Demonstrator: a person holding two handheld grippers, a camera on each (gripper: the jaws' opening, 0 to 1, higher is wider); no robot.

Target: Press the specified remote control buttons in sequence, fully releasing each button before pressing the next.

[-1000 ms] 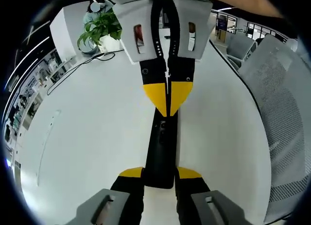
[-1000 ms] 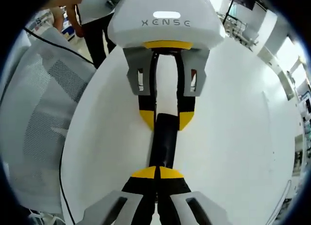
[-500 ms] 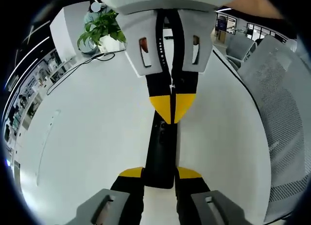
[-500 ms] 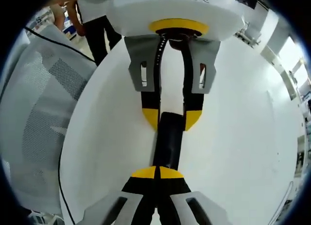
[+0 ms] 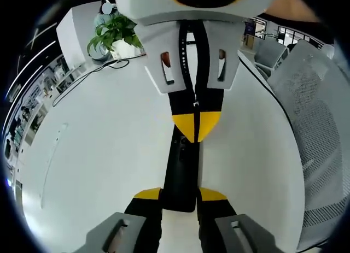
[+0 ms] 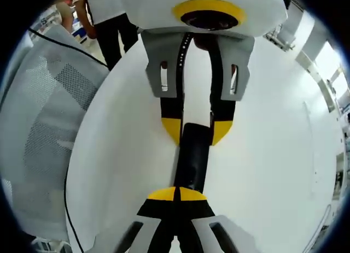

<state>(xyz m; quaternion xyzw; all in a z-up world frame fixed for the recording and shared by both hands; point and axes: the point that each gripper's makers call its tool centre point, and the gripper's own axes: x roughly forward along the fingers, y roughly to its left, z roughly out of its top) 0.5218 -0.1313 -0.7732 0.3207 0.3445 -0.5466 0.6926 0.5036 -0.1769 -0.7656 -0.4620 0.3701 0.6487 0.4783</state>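
Between the two grippers, a black remote control (image 5: 182, 171) is lying lengthwise on a white table (image 5: 98, 154). The left gripper (image 5: 180, 195) is clamping the near end of it, one yellow-tipped jaw on each long side, so that end is hidden between the jaws. The right gripper (image 6: 178, 194) is closed tight, its yellow tips meeting with nothing between them, and they are resting on the remote's other end (image 6: 192, 163) (whether they are pressing a button or merely touching the casing I cannot tell). In the left gripper view the right gripper's joined tips (image 5: 196, 124) are covering the far part of the remote, and the buttons are too dark to make out. In the right gripper view the left gripper (image 6: 196, 131) is gripping the remote's far end. Beyond the left gripper, a potted plant (image 5: 112, 34) and a cable (image 5: 87, 78) are sitting at the table's far edge; a mesh chair (image 5: 314, 122) is standing to its right.
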